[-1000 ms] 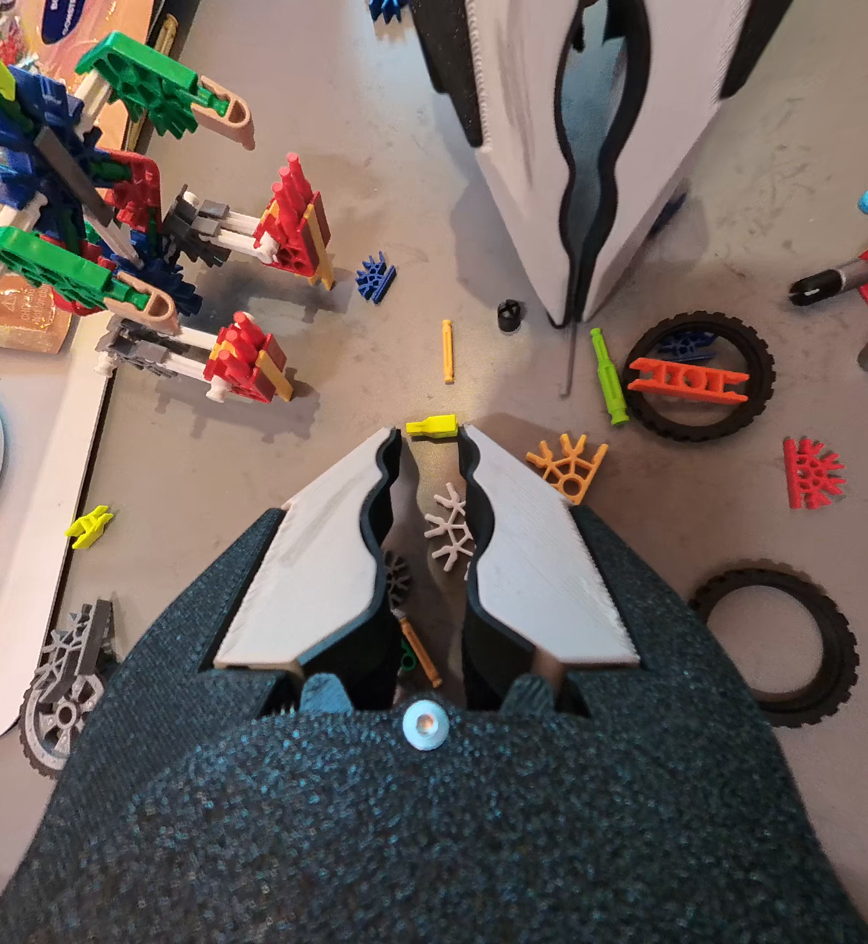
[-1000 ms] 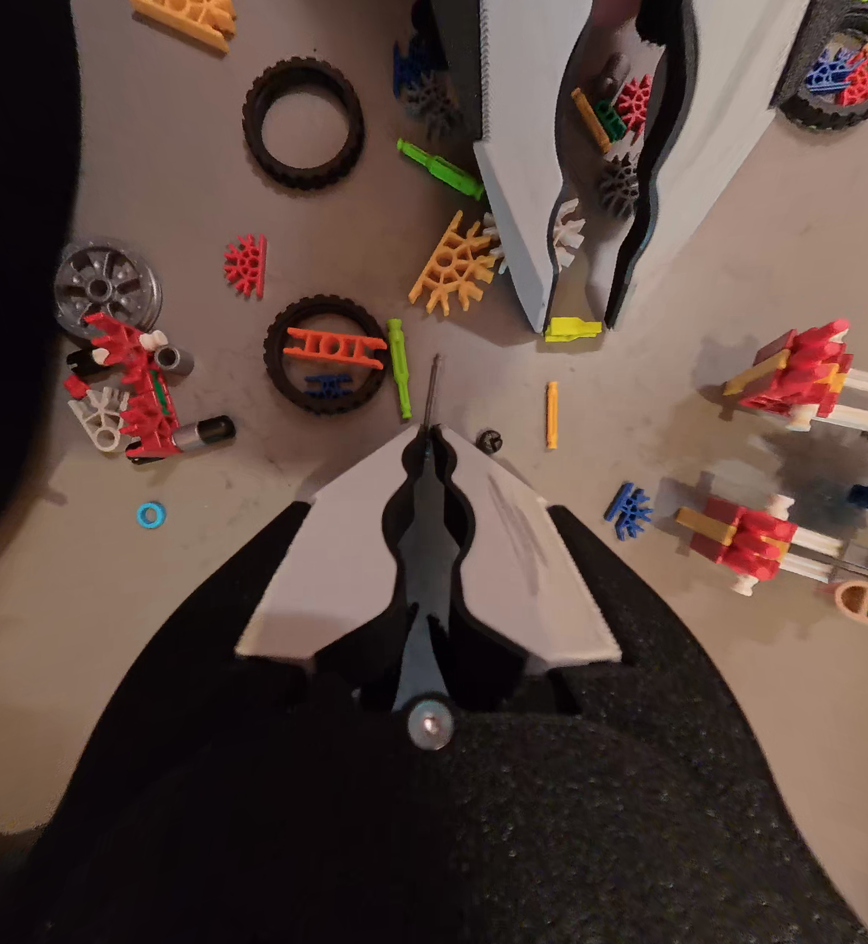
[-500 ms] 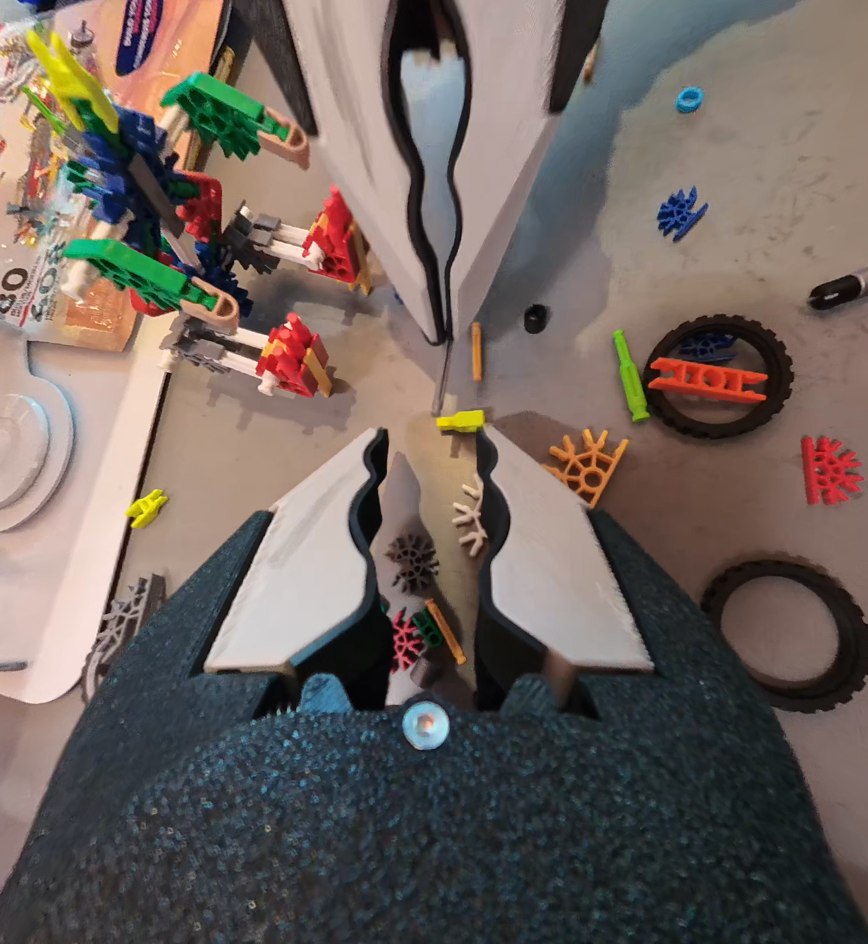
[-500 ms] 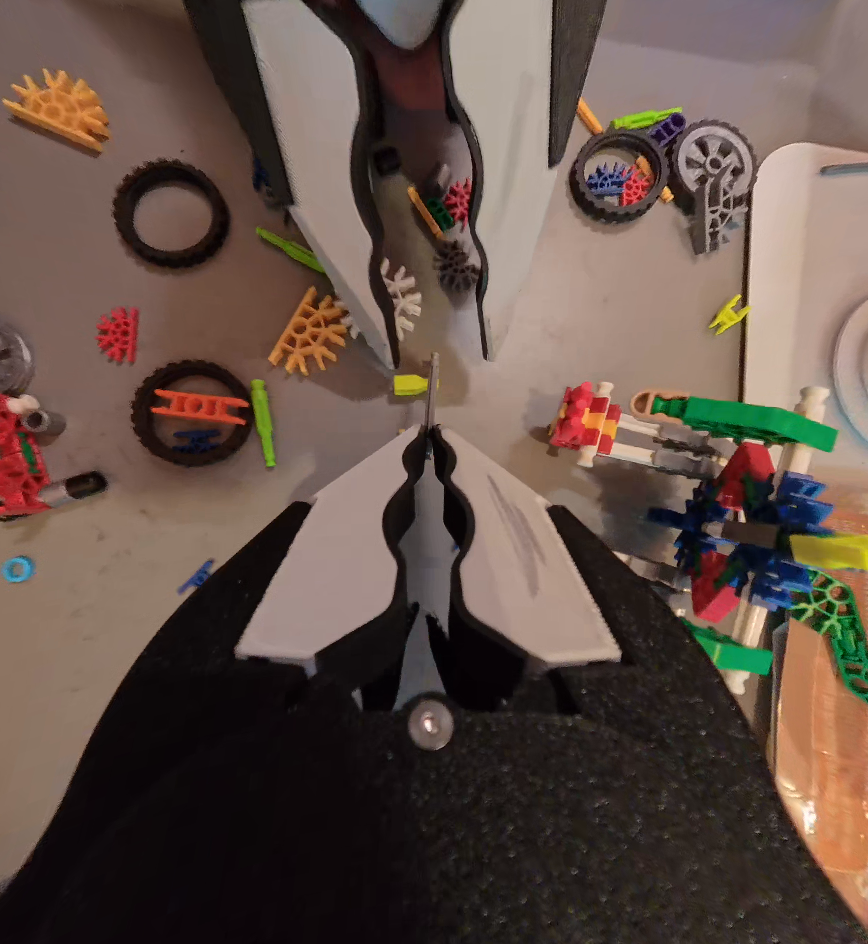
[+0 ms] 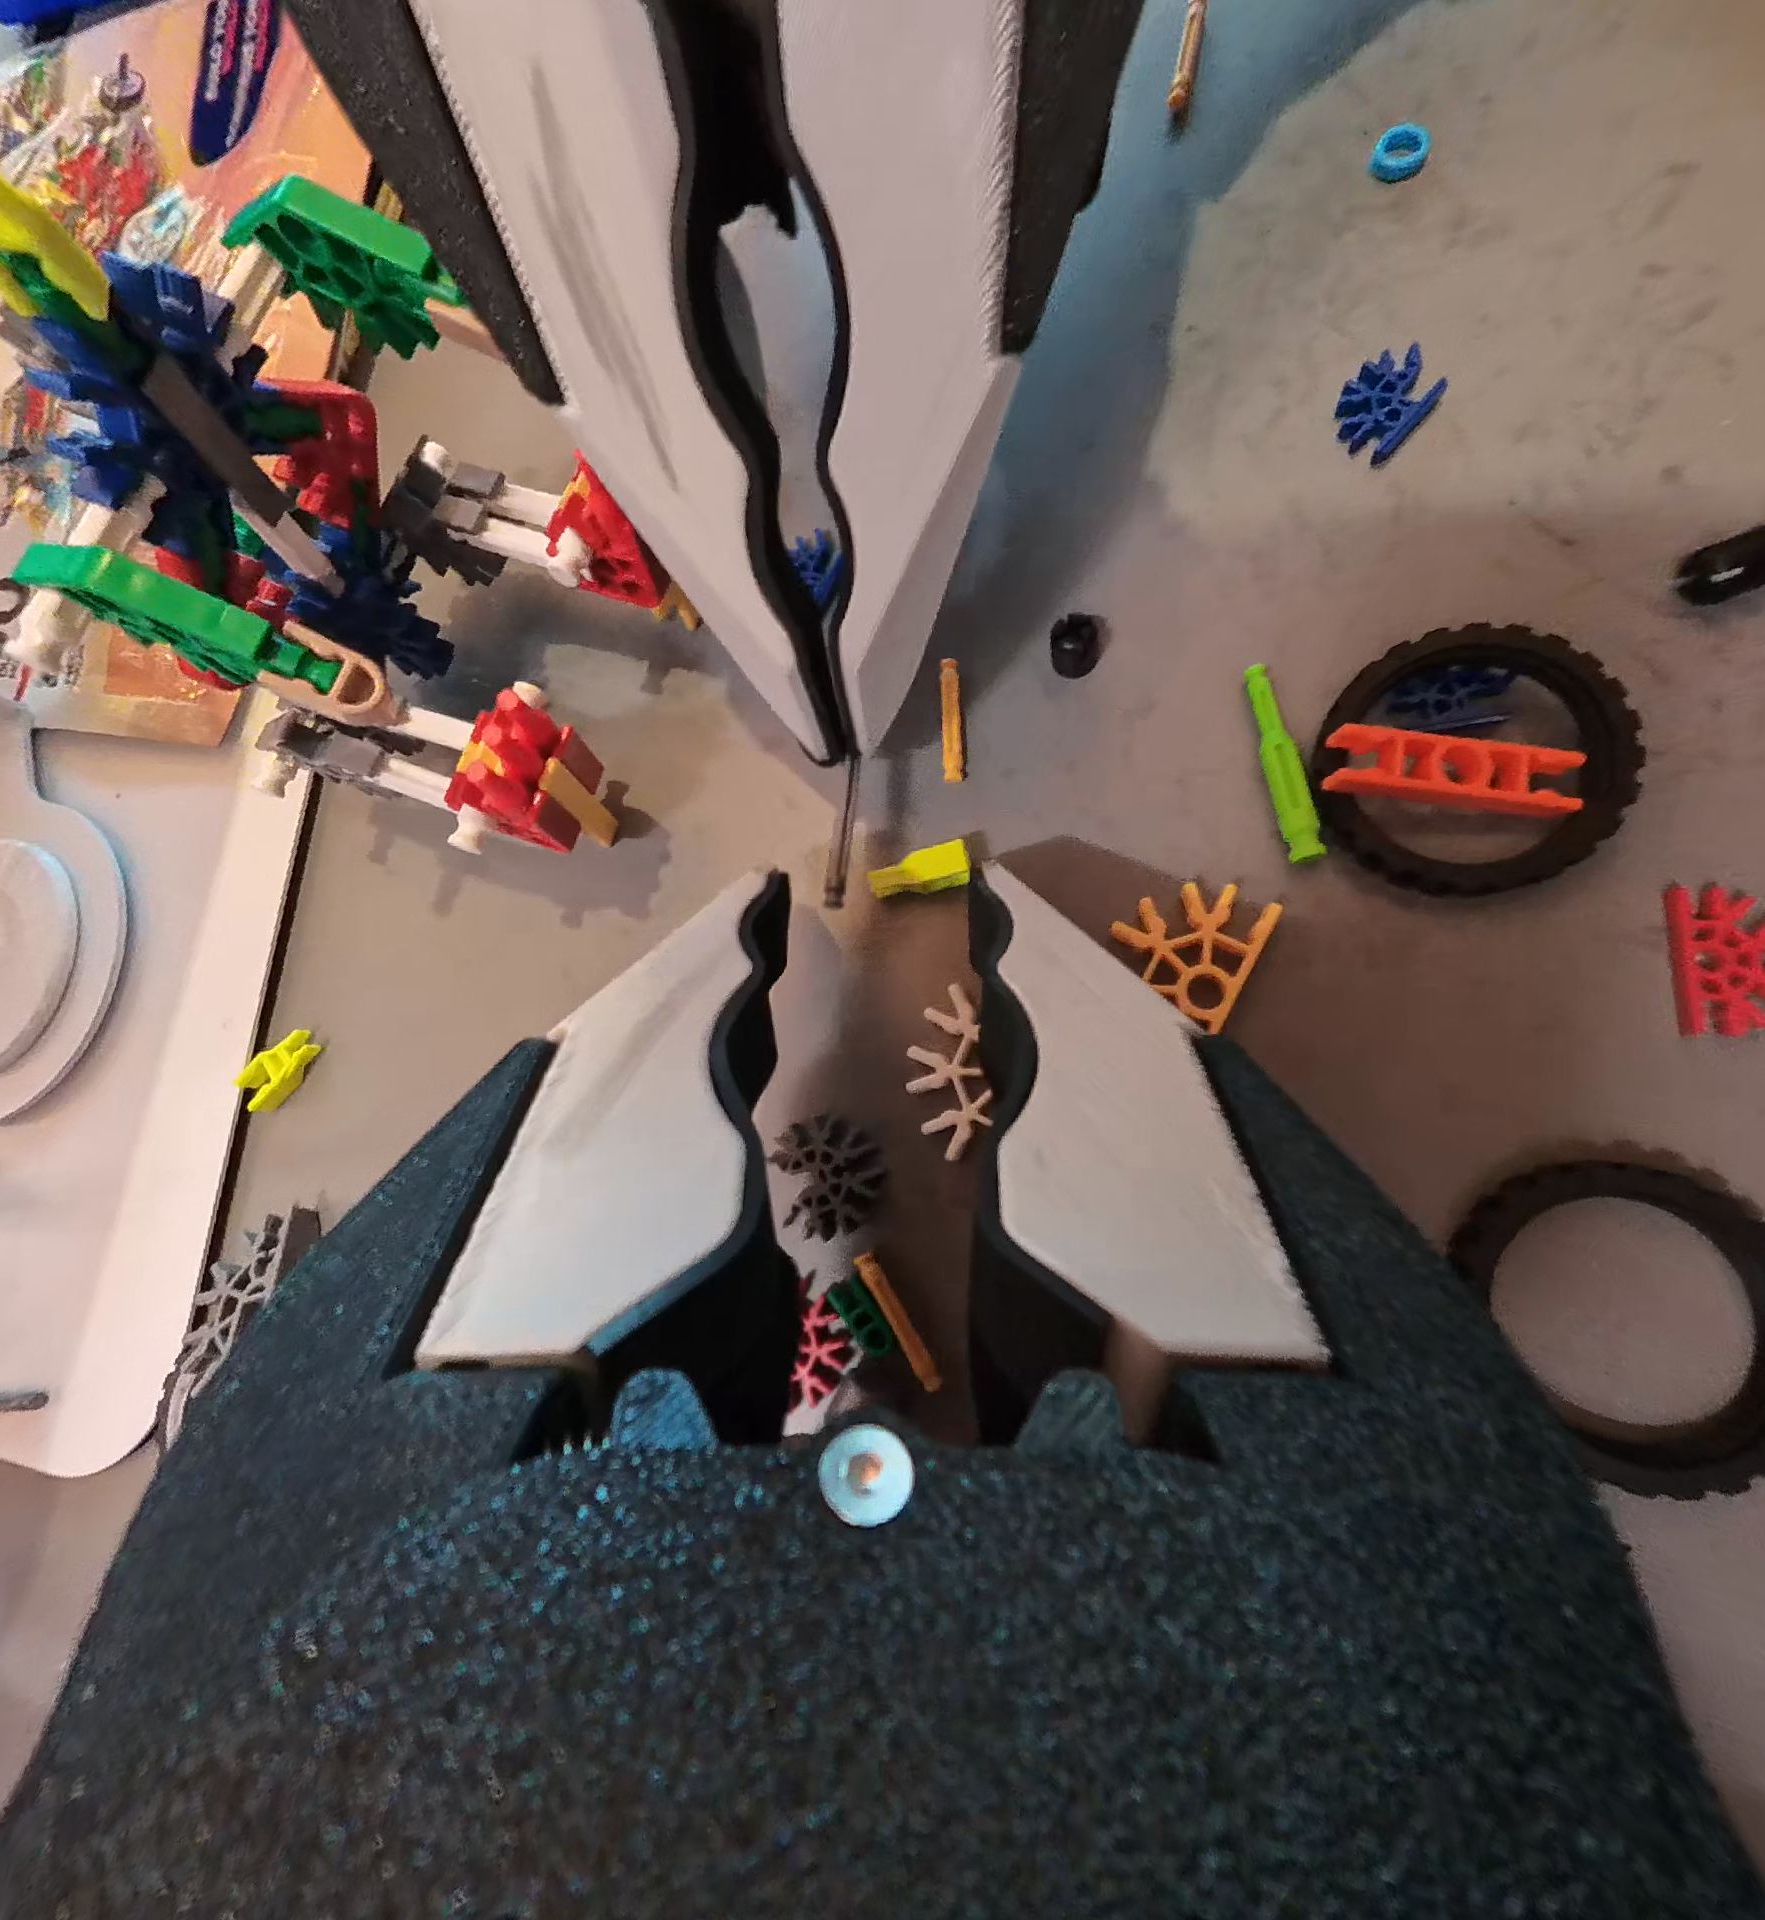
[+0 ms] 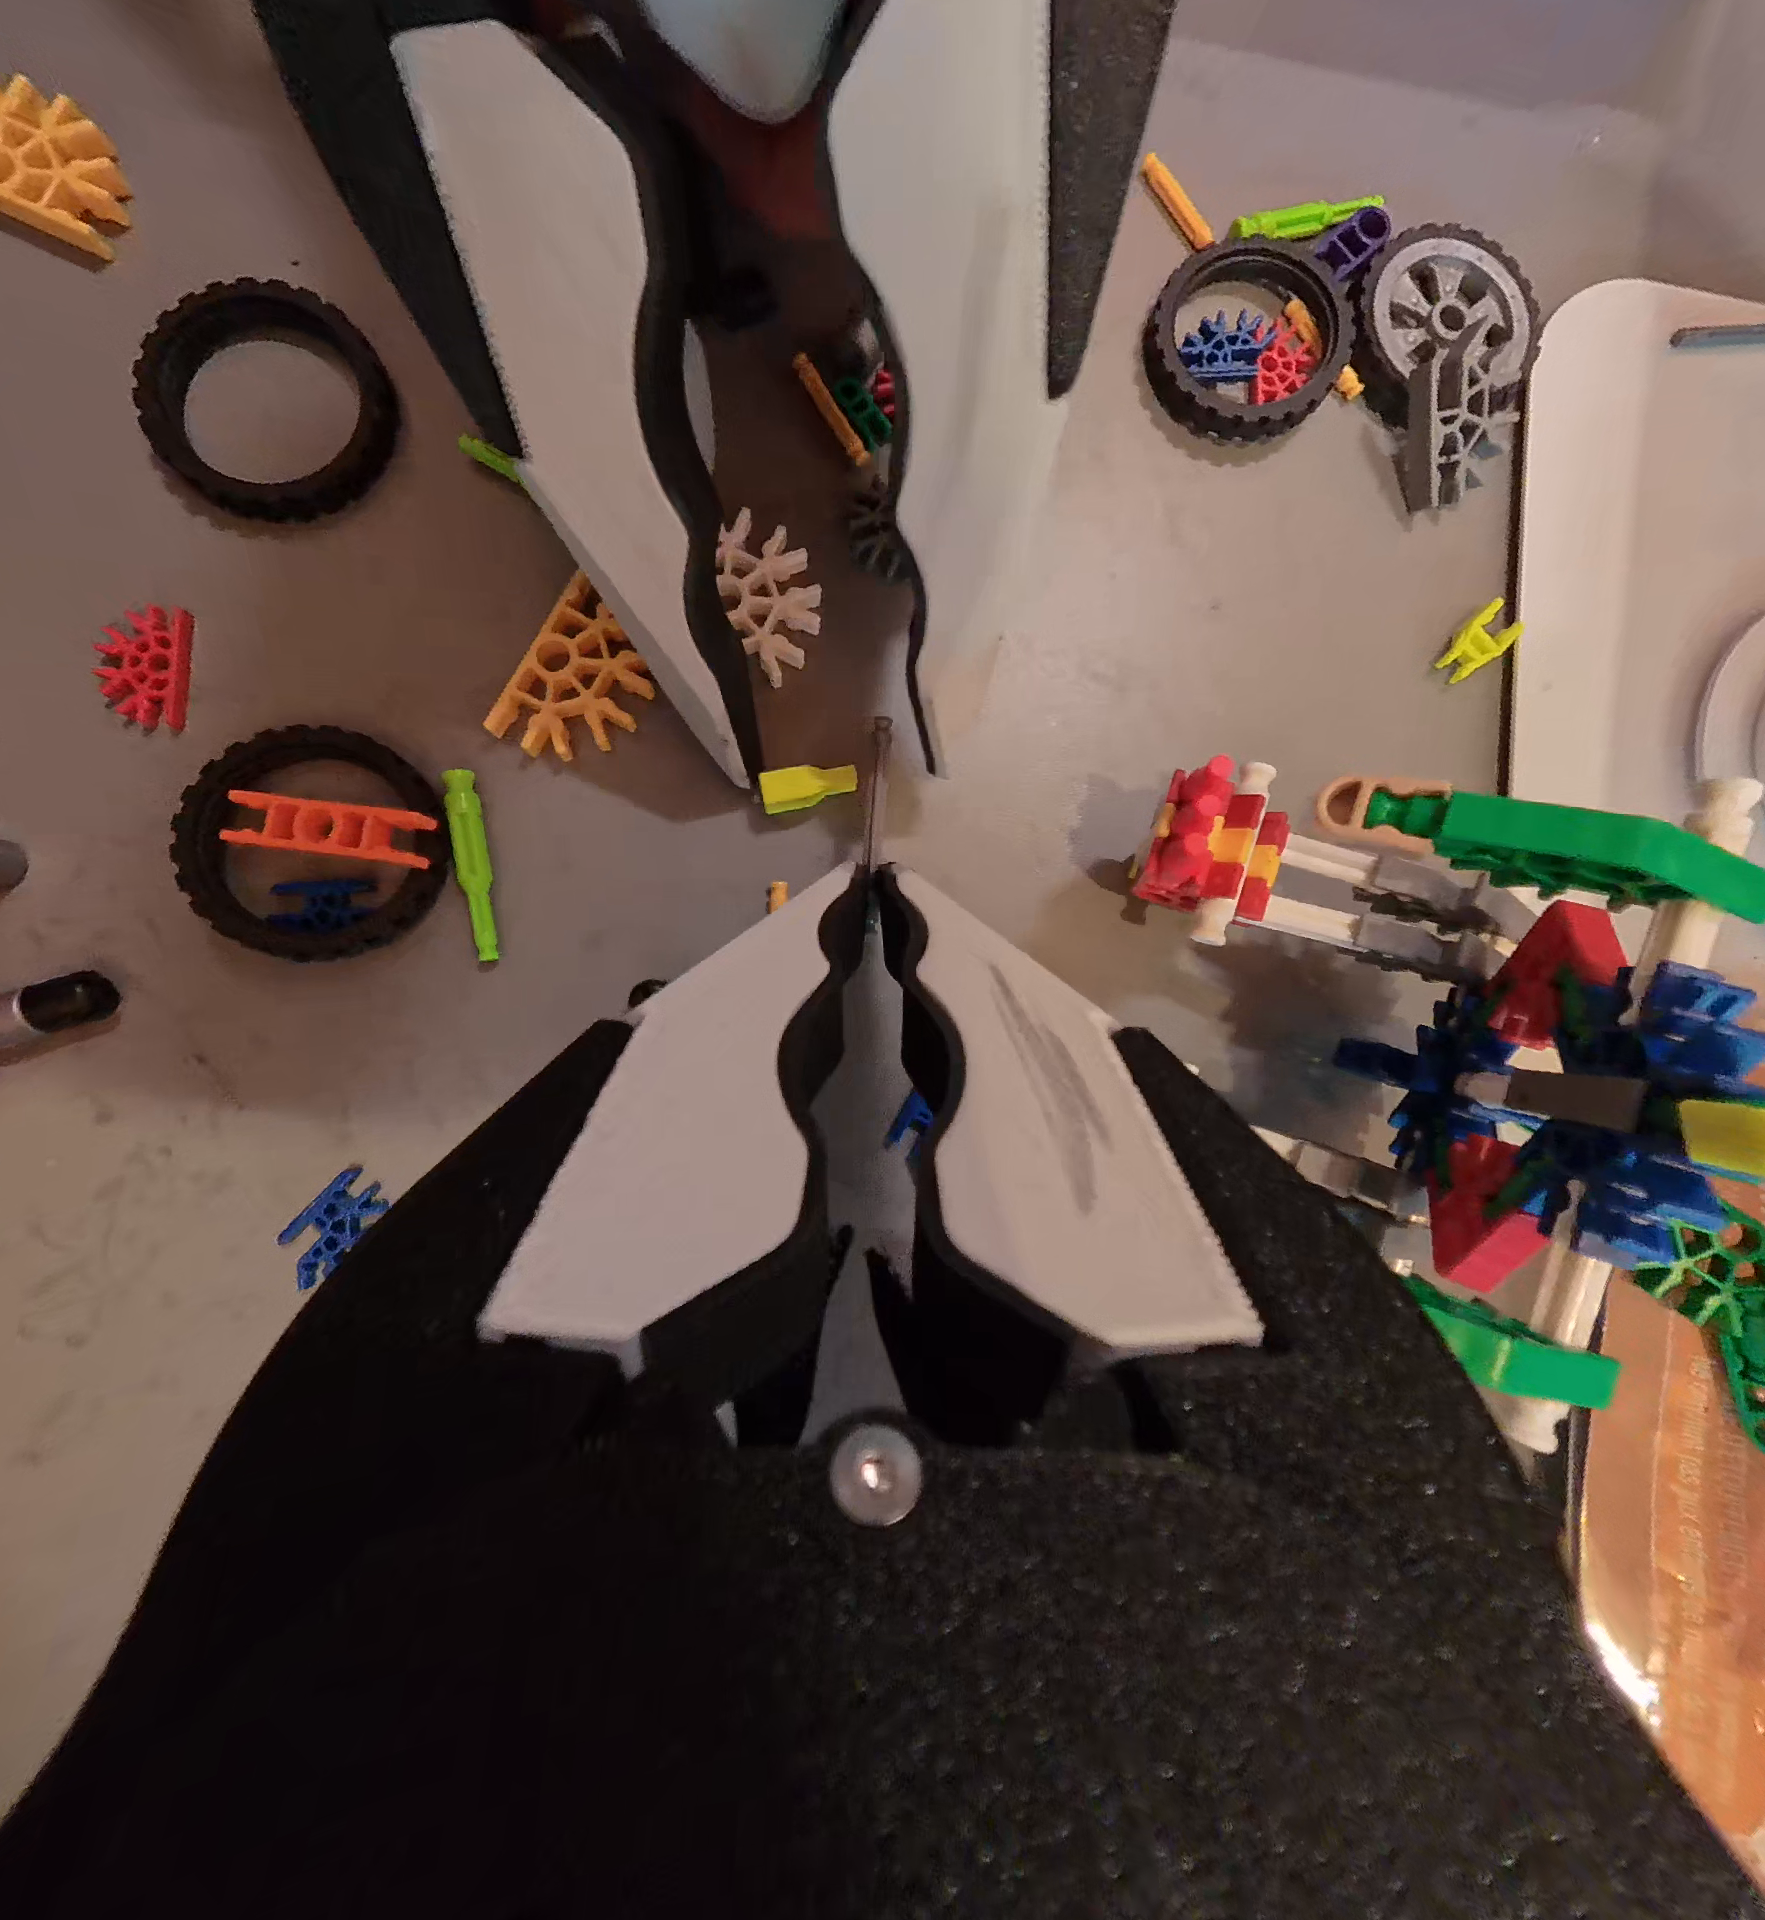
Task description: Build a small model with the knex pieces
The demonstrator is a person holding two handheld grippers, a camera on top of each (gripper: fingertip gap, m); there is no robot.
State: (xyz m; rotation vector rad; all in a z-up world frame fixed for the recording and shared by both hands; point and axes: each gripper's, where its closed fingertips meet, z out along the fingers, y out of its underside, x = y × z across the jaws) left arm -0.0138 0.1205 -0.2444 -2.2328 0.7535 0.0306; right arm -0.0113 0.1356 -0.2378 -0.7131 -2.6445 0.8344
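Note:
My right gripper [image 6: 873, 878] is shut on a thin dark grey rod [image 6: 876, 790] that sticks out past its tips. In the left wrist view the same rod [image 5: 845, 821] points down from the right gripper [image 5: 847, 743] toward my left gripper [image 5: 878, 883]. The left gripper is open and empty, low over the table. The rod's end sits just inside its left fingertip [image 5: 769, 904]. A small yellow connector [image 5: 919, 868] lies on the table between the left gripper's tips, beside the rod's end. It also shows in the right wrist view [image 6: 805, 788].
A colourful built model [image 5: 234, 520] stands left of the grippers, partly on a white board [image 5: 78, 1195]. Loose parts lie around: a white snowflake connector [image 5: 951, 1070], a grey one [image 5: 826, 1174], an orange connector [image 5: 1200, 956], black tyres [image 5: 1636, 1330], an orange ladder piece [image 5: 1449, 769] and a green rod [image 5: 1283, 779].
The right gripper has carried the rod leftward and closer, so its end now reaches the left gripper's tips. The left gripper stays open beside the yellow connector.

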